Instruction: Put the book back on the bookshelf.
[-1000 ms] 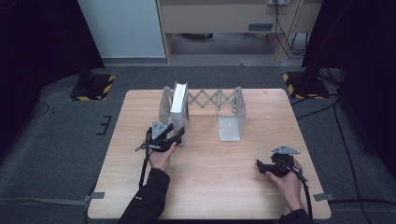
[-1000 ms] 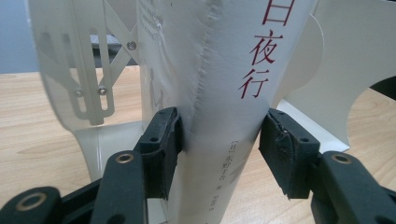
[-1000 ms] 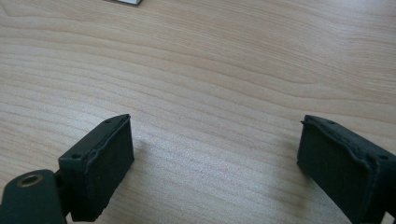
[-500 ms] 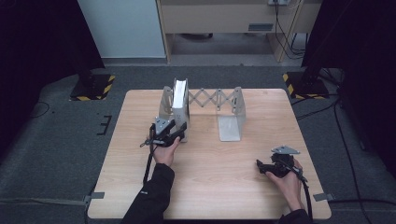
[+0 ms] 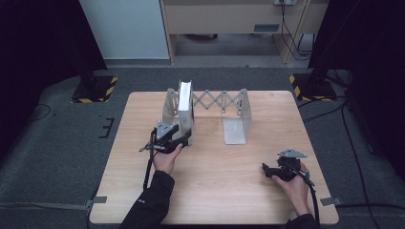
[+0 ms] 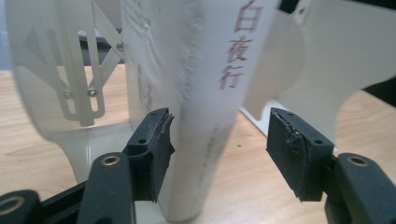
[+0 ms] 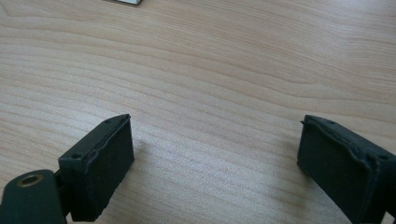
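We are looking first at the left gripper [image 6: 219,154], whose jaws have just been opening: the book [image 6: 205,93] is standing between them, one pad touching or nearly touching its cover while the other is standing clear, so the hold is being let go. In the high view this gripper [image 5: 184,135] is sitting at the near end of the book [image 5: 184,98], which is standing upright in the left part of the rack [image 5: 239,102], a pale metal stand with a scissor-like folding middle, at the far side of the table [image 5: 215,191].

The right gripper [image 7: 215,158] is hanging wide open over bare wood with nothing between its jaws; in the high view it [image 5: 266,170] is resting near the front right of the table, well apart from the rack.

We are judging the work as nearly done: the book is already standing in its place, and what is left is to draw the left gripper away without tipping it.

The book is looking slim and white, with red characters printed down its spine and faint grey print lower down. The paper edges are appearing slightly ragged, though blur is making that hard to confirm.
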